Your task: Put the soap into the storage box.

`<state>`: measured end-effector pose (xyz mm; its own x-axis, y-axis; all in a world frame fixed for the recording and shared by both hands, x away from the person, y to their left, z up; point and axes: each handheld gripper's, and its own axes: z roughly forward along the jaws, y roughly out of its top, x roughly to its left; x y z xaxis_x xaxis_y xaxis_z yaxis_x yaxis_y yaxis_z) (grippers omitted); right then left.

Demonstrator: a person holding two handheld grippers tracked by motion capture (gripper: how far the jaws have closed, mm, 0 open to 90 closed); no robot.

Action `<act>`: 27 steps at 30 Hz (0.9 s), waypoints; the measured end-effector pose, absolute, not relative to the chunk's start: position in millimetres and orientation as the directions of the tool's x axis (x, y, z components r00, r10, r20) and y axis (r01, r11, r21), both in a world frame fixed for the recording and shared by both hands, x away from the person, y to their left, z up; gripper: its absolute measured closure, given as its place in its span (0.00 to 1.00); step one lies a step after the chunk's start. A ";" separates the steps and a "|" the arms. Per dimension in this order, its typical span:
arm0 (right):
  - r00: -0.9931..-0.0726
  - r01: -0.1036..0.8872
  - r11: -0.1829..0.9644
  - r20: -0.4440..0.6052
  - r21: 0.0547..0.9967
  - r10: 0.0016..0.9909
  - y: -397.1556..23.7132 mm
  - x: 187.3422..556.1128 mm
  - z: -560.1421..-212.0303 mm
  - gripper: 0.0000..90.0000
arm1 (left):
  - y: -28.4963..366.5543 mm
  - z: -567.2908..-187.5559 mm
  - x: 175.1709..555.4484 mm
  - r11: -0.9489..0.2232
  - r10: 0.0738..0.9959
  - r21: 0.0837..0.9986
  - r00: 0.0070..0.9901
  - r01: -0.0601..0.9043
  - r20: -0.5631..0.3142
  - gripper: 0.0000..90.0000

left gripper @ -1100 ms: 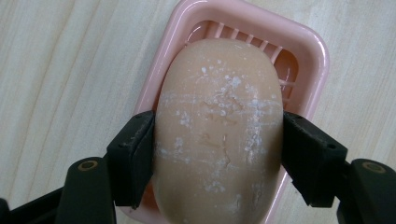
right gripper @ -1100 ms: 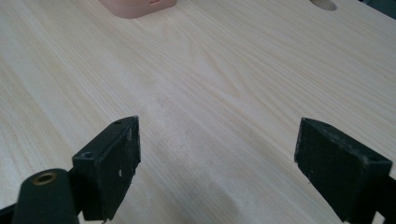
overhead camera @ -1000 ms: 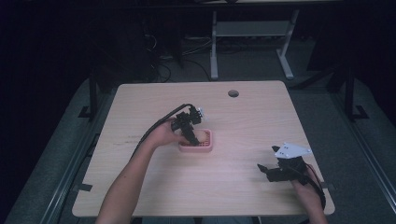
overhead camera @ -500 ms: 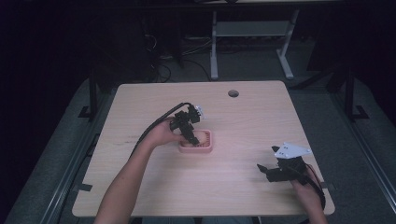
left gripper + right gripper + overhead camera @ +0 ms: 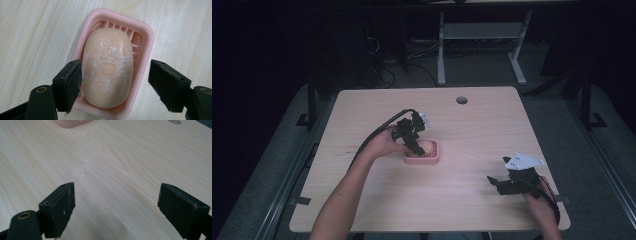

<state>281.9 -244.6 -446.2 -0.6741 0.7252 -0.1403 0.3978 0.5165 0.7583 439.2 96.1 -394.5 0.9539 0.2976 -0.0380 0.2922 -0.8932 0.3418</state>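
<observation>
Two grippers, both wide open. The left gripper [image 5: 115,82] sits over the soap [image 5: 108,67] in a pink dish [image 5: 145,37] mid-tabletop [image 5: 377,105], one jaw touching it. The right gripper [image 5: 116,206] holds nothing, near the right front corner. Dark room.

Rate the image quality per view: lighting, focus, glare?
High view: table evenly lit, surroundings nearly black, picture soft. Left gripper view: bright and sharp on the soap in the pink dish, no harsh glare, open left gripper slightly soft. Right gripper view: wood grain clear, the open right gripper blurred up close.
</observation>
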 end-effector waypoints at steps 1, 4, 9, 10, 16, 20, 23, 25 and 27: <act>-0.674 0.397 0.517 -0.141 0.758 0.725 -244.6 282.0 -446.3 0.15 | 97.9 -393.8 438.8 -0.892 0.299 0.343 0.953 0.295 -0.041 0.30; -0.673 0.398 0.518 -0.142 0.758 0.725 -244.6 282.3 -446.4 0.15 | 102.7 -392.8 437.6 -0.883 0.310 0.357 0.950 0.306 -0.048 0.30; -0.673 0.401 0.519 -0.142 0.755 0.726 -244.6 282.3 -446.8 0.15 | 107.0 -392.2 434.1 -0.877 0.313 0.367 0.948 0.311 -0.055 0.30; -0.672 0.402 0.519 -0.142 0.754 0.726 -244.6 282.3 -446.8 0.15 | 107.7 -392.2 433.7 -0.877 0.313 0.368 0.948 0.310 -0.053 0.30; -0.673 0.399 0.523 -0.147 0.753 0.725 -245.0 282.4 -447.1 0.15 | 110.8 -389.4 430.4 -0.878 0.307 0.372 0.951 0.301 -0.044 0.30; -0.674 0.400 0.525 -0.147 0.751 0.724 -245.1 282.4 -447.4 0.15 | 116.1 -388.2 427.1 -0.870 0.320 0.383 0.947 0.311 -0.043 0.30; -0.673 0.402 0.523 -0.146 0.751 0.725 -245.0 282.4 -447.4 0.15 | 119.9 -388.1 425.0 -0.870 0.321 0.383 0.946 0.311 -0.041 0.30; -0.673 0.402 0.524 -0.146 0.751 0.725 -244.8 282.6 -447.6 0.15 | 122.3 -387.5 423.0 -0.868 0.322 0.388 0.946 0.311 -0.038 0.30; -0.674 0.403 0.526 -0.147 0.749 0.724 -244.8 282.8 -447.7 0.15 | 124.1 -387.4 421.8 -0.864 0.325 0.392 0.945 0.315 -0.042 0.30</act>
